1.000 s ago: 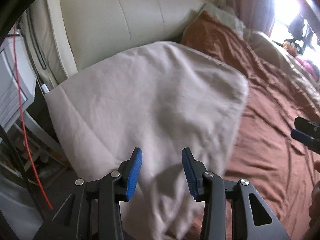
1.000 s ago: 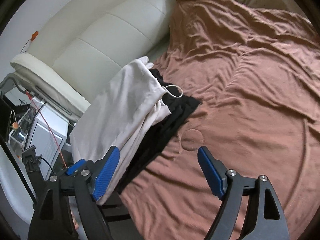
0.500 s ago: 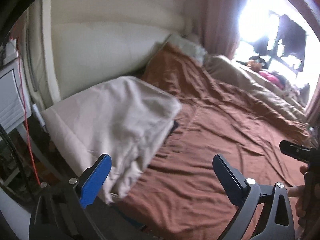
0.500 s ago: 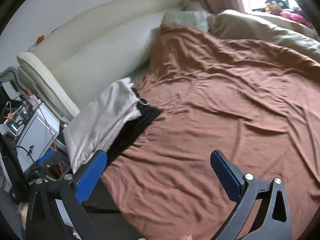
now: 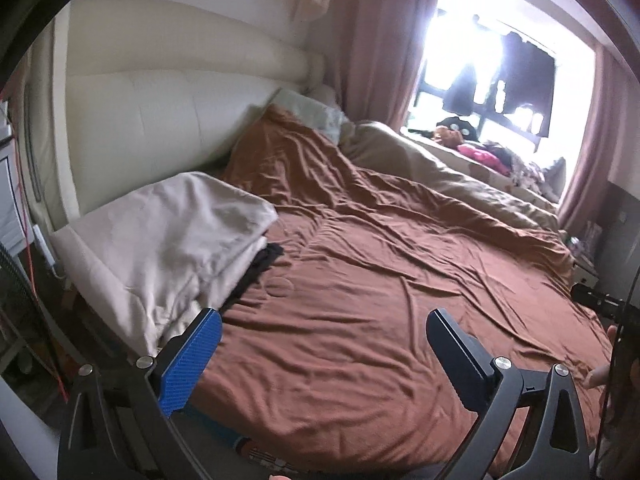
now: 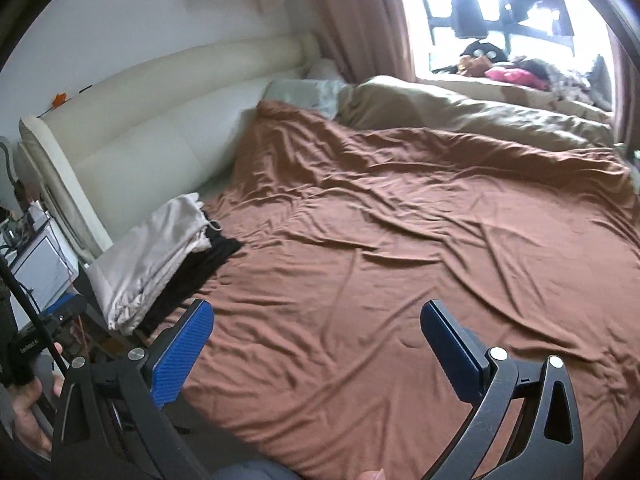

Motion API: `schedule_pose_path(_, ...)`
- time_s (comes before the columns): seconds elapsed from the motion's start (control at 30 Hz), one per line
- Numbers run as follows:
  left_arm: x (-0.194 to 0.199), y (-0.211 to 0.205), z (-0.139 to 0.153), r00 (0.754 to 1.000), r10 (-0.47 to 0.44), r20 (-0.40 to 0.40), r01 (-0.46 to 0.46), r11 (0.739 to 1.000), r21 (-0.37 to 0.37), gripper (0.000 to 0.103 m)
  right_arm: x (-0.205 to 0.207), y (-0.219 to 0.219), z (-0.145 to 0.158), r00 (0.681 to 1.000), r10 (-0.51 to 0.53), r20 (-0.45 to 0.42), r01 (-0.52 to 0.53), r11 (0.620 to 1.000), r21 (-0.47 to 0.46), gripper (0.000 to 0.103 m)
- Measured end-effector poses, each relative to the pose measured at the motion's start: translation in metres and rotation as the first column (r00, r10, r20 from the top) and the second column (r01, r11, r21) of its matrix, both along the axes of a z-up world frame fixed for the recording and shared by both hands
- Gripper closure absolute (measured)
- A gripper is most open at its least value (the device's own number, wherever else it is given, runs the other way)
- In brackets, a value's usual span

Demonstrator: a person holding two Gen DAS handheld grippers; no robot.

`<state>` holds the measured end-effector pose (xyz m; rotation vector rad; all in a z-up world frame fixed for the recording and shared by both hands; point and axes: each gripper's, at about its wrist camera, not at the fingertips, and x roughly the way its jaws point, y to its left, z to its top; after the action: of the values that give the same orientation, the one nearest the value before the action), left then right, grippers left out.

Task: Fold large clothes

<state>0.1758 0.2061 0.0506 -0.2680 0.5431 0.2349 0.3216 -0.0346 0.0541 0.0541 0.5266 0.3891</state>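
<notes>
Both grippers empty: left gripper (image 5: pixel 320 338) and right gripper (image 6: pixel 316 330) each have jaws spread as wide as they go, nothing between the pads, hovering over bare sheet

Folded cream garment (image 5: pixel 168 240) sits at the bed's left corner, next to the headboard (image 5: pixel 160 120), stacked on a folded black garment (image 6: pixel 200 272) that pokes out underneath. No unfolded clothing on the open sheet in either view, so I judge this piece done and a next item needed

Risks:
- stack sits right at the mattress edge, cream layer overhangs the side; a bump or a tug on the sheet could tip it to the floor
- a drawstring loop (image 6: pixel 214 224) sticks out of the cream fold; a passing finger could snag it and drag the fold open
- brown sheet (image 6: pixel 400 260) is loose and wrinkled, so a garment spread on it may bunch, or a low pinch may take sheet along with cloth
- window (image 5: pixel 500 60) glare blows out the far side, so items on the ledge are hard to make out

Room: bedroom, cream padded headboard, beige duvet (image 6: pixel 460 116) bunched at the far side, pink curtains (image 5: pixel 380 40), clothes pile (image 6: pixel 520 72) on the window ledge, white cabinet (image 6: pixel 40 268) beside the bed
</notes>
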Motion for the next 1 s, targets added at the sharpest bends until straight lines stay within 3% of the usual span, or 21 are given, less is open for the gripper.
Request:
schedule_pose_path(0.4, -0.051, -0.047, 0.005, 0.994, -0.077, 0.078, 0.075, 0.996, 0.04, 0.0, -0.113, -0.048, -0.018, 0.991, -0.113, 0.072, 0.111, 0.993, 0.025, 0.0)
schedule_pose_path(0.63, -0.082, -0.076, 0.002, 0.984, -0.144, 0.106, 0.137, 0.988, 0.073, 0.0, -0.153, -0.059, -0.044, 0.985, -0.153, 0.083, 0.15, 0.988, 0.048, 0.0)
schedule_pose_path(1.0, -0.115, -0.121, -0.015, 0.963, -0.226, 0.146, 0.208, 0.97, 0.125, 0.0, -0.202, -0.064, -0.073, 0.961, -0.241, 0.137, 0.243, 0.97, 0.002, 0.0)
